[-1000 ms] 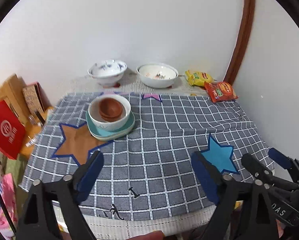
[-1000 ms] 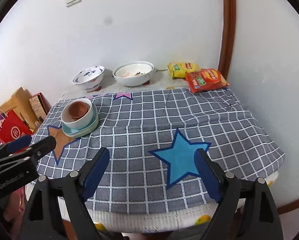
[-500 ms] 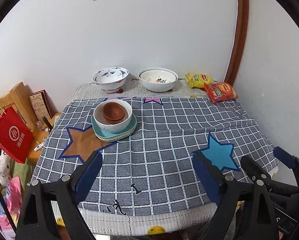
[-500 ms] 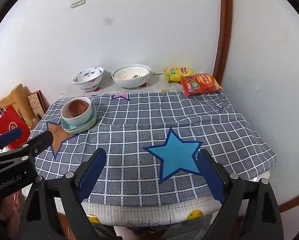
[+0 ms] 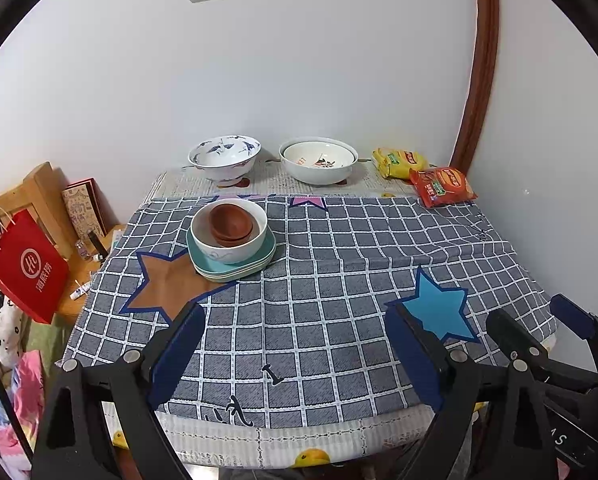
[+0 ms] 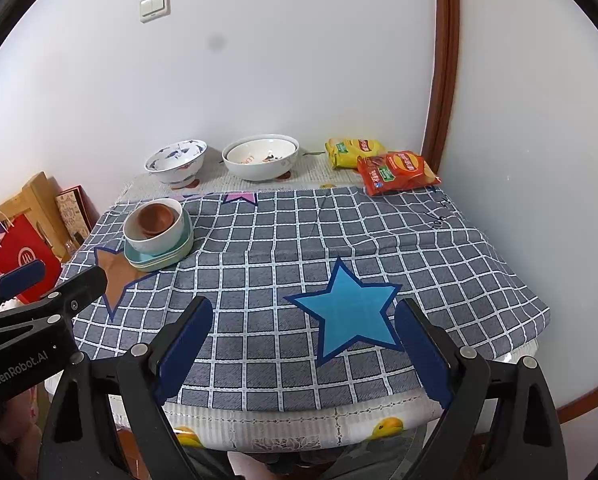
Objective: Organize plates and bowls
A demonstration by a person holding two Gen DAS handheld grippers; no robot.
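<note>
A stack stands on the checked tablecloth at the left: teal plates [image 5: 235,266] [image 6: 159,258], a white bowl [image 5: 229,240] [image 6: 155,236] on them, and small brown bowls [image 5: 231,224] [image 6: 155,220] inside it. A blue-patterned bowl [image 5: 224,157] [image 6: 175,162] and a large white bowl [image 5: 318,160] [image 6: 261,157] stand at the back by the wall. My left gripper [image 5: 295,352] is open and empty over the table's near edge. My right gripper [image 6: 303,352] is open and empty, to the right of the left one, over a blue star patch.
A yellow snack bag [image 5: 397,160] and a red snack bag [image 5: 443,186] lie at the back right corner. Walls close the back and right sides. A red paper bag [image 5: 25,266] and wooden furniture [image 5: 39,188] stand left of the table.
Both grippers have drawn back and up from the table, so more of the table and wall shows. The dishes have not moved. Both grippers stay open.
</note>
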